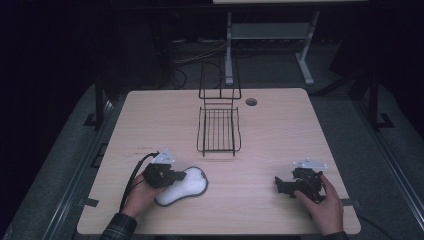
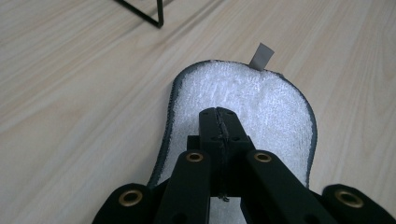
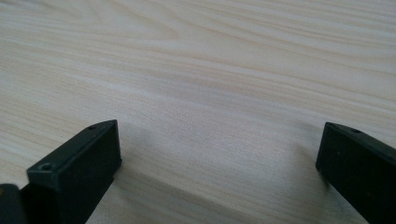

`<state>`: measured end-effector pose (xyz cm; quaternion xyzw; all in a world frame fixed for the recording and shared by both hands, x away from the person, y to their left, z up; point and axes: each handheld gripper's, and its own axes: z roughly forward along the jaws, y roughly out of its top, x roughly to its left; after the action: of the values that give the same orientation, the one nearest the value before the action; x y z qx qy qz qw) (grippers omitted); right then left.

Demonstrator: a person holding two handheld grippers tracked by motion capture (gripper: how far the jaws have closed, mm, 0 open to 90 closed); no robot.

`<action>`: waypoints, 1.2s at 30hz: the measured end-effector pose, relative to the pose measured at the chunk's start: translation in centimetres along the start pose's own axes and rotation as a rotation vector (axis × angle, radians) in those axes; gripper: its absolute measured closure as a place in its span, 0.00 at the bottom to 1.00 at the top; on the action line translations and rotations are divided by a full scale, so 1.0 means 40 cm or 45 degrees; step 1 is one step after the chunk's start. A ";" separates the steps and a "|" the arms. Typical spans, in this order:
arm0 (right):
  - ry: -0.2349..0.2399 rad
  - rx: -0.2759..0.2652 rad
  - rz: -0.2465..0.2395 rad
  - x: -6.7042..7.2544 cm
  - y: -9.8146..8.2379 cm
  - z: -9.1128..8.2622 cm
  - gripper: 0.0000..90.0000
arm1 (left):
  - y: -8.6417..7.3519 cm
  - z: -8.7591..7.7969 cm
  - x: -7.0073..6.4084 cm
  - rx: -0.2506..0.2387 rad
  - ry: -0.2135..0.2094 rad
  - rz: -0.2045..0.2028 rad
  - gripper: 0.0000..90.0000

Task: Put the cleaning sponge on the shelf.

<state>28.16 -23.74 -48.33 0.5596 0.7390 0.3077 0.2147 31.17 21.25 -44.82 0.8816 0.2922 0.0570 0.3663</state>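
Item: white terry pad, flat on the bench; my left claw is clenched over it, possibly pinching its pile to drag it. Right claw: released, idle on bare wood, waiting.

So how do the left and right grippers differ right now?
The left gripper has its jaws shut, tips together over the white pad; the right gripper has its jaws wide apart. The left sits on or just above the pad; whether it pinches it I cannot tell. The right has only bare table in front. Both are black, hand-held and low at the table's near edge.
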 end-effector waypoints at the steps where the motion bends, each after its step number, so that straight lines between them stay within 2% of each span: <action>1: 0.000 0.000 0.000 0.000 0.000 0.000 0.00 | -0.008 -0.007 -0.001 -0.003 0.001 -0.009 1.00; 6: 0.000 0.000 0.000 0.000 0.000 0.000 0.00 | -0.029 -0.028 -0.003 -0.001 0.014 -0.027 1.00; 11: 0.000 0.000 0.000 0.000 0.000 0.000 0.00 | -0.028 -0.030 0.001 0.001 0.005 -0.036 1.00; 15: 0.000 0.000 0.000 0.000 0.000 0.000 0.00 | -0.027 -0.039 0.005 -0.033 -0.002 -0.056 0.94; 16: 0.000 0.000 0.000 0.000 0.000 0.000 0.00 | -0.026 -0.044 0.006 -0.037 -0.006 -0.055 0.91; 17: 0.000 0.000 0.000 0.000 0.000 0.000 0.00 | -0.026 -0.047 0.007 -0.043 -0.005 -0.059 0.80; 19: 0.000 0.000 0.000 0.000 0.000 0.000 0.00 | -0.026 -0.053 0.006 -0.052 -0.009 -0.072 0.70; 20: 0.000 0.000 0.000 0.000 0.000 0.000 0.00 | -0.027 -0.055 0.007 -0.044 -0.015 -0.073 0.70; 21: 0.000 0.000 0.000 0.000 0.000 0.000 0.00 | -0.027 -0.055 0.007 -0.044 -0.015 -0.073 0.60; 22: 0.000 0.000 0.000 0.000 0.000 0.000 0.00 | -0.028 -0.056 0.008 -0.043 -0.020 -0.069 0.60; 23: 0.000 0.000 0.000 0.000 0.000 0.000 0.00 | -0.032 -0.058 0.008 -0.039 -0.027 -0.058 0.49; 24: 0.000 0.000 0.000 0.000 0.000 0.000 0.00 | -0.032 -0.058 0.008 -0.039 -0.027 -0.058 0.44; 25: 0.000 0.000 0.000 0.000 0.000 0.000 0.00 | -0.034 -0.059 0.008 -0.040 -0.032 -0.058 0.44; 26: 0.000 0.000 0.000 0.000 0.000 0.000 0.00 | -0.037 -0.061 0.008 -0.038 -0.025 -0.048 0.39; 27: 0.000 0.000 0.000 0.000 0.000 0.000 0.00 | -0.041 -0.065 0.011 -0.043 -0.022 -0.041 0.29; 28: 0.000 0.000 0.000 0.000 0.000 0.000 0.00 | -0.041 -0.065 0.011 -0.043 -0.022 -0.041 0.25; 29: 0.000 0.000 0.000 0.000 0.000 0.000 0.00 | -0.043 -0.066 0.014 -0.044 -0.016 -0.039 0.25; 31: 0.000 0.000 0.000 0.000 0.000 0.000 0.00 | -0.049 -0.066 0.020 -0.037 -0.001 -0.047 0.15; 34: 0.000 0.000 0.000 0.000 0.000 0.000 0.00 | -0.055 -0.063 0.028 -0.018 -0.007 -0.020 0.14; 36: 0.000 0.000 0.000 0.000 0.000 0.000 0.00 | -0.057 -0.056 0.029 -0.010 -0.020 -0.030 0.14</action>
<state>28.16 -23.74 -48.33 0.5597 0.7389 0.3077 0.2146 30.35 24.56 -44.87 0.8770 0.2994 0.0469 0.3729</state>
